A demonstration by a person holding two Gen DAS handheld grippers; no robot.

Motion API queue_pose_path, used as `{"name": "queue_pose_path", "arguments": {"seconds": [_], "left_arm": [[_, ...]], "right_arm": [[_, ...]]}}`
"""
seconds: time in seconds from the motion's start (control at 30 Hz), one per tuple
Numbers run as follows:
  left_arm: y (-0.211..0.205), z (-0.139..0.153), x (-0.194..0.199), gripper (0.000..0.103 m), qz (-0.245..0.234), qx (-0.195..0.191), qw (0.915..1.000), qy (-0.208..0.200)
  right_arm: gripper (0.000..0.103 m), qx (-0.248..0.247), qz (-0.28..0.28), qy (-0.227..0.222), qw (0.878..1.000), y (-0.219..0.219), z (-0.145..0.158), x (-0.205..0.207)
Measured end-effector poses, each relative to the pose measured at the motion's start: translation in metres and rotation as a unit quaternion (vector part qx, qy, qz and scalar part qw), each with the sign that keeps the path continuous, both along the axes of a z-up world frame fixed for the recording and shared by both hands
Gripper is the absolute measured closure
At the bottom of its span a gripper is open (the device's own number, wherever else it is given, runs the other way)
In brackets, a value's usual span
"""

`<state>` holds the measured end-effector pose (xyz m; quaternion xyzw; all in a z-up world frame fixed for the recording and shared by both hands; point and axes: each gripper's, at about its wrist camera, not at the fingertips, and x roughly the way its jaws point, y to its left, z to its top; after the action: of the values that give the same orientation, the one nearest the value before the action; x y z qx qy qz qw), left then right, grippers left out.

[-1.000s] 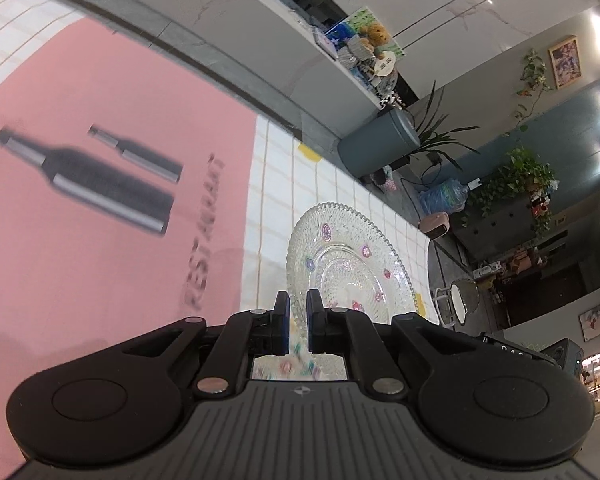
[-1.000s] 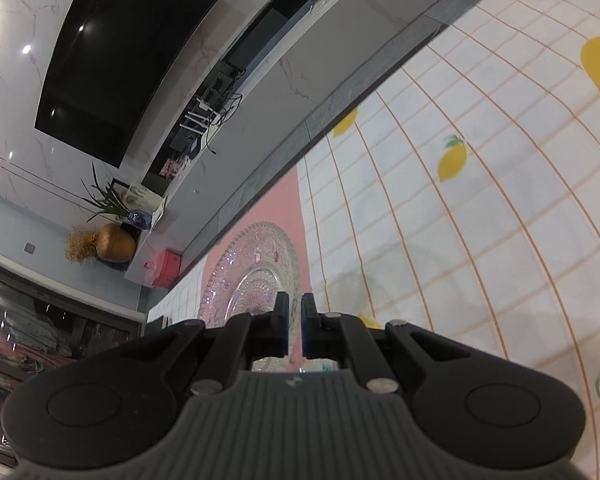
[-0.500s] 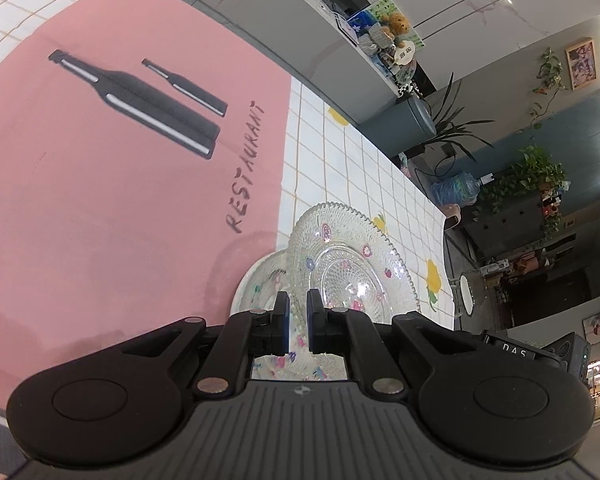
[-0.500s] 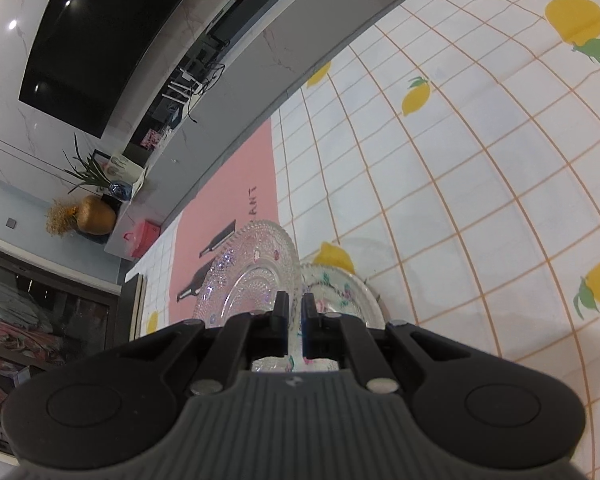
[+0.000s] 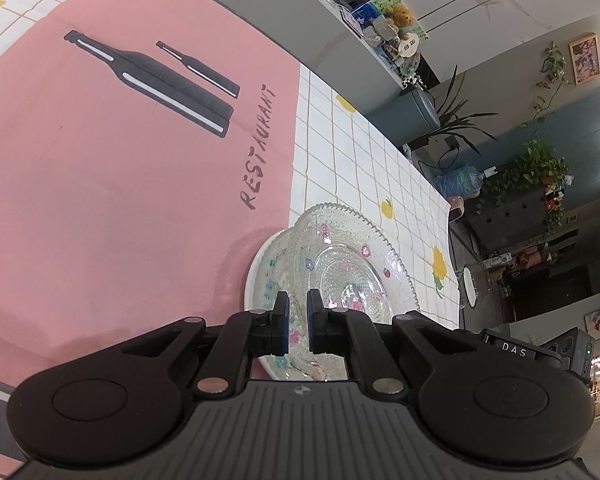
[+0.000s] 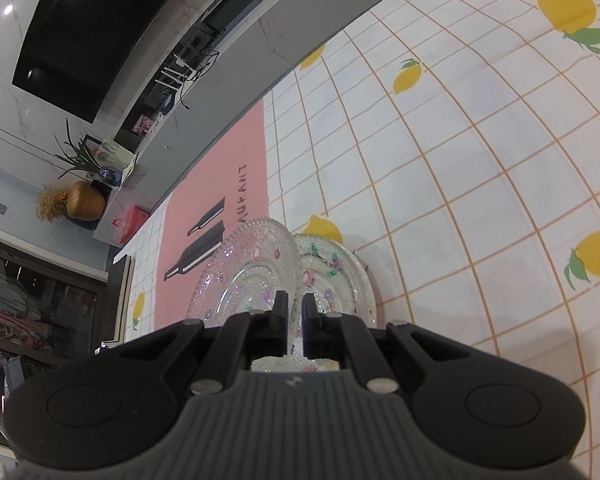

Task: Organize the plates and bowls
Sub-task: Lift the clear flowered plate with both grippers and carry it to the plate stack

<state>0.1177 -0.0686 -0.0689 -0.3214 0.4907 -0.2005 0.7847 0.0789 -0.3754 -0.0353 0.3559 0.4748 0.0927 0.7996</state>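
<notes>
A clear glass plate (image 5: 352, 268) with a beaded rim and small coloured flowers is held between both grippers. My left gripper (image 5: 298, 322) is shut on its near rim. My right gripper (image 6: 294, 326) is shut on the opposite rim, where the glass plate (image 6: 244, 276) also shows. Just under it sits a white plate (image 5: 262, 276) with a floral pattern, resting on the table; it also shows in the right wrist view (image 6: 336, 276). The glass plate is tilted over the white one; whether they touch is not clear.
A pink placemat (image 5: 120, 160) printed with bottles and "RESTAURANT" lies on a checked lemon-print tablecloth (image 6: 460, 180). A grey counter (image 6: 260, 48) runs along the table's far side. The table edge (image 5: 450, 232) drops off past the plates.
Both grippers have come down with the glass plate toward the table. The white floral plate has come into view beneath it, and the glass plate now hangs close over it.
</notes>
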Motion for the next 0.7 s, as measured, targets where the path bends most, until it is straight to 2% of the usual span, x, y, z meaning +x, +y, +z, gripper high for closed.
{"name": "queue_pose_path", "arguments": {"seconds": [0.3, 0.7], "left_arm": [[-0.002, 0.002, -0.001, 0.094, -0.002, 0.005, 1.0000, 0.001], [-0.011, -0.002, 0.001, 0.094, -0.013, 0.029, 0.9995, 0.009]], "right_arm": [[0.099, -0.001, 0.003, 0.003, 1.000, 0.001, -0.003, 0.001], [0.098, -0.016, 0.004, 0.030, 0.999, 0.004, -0.014, 0.005]]}}
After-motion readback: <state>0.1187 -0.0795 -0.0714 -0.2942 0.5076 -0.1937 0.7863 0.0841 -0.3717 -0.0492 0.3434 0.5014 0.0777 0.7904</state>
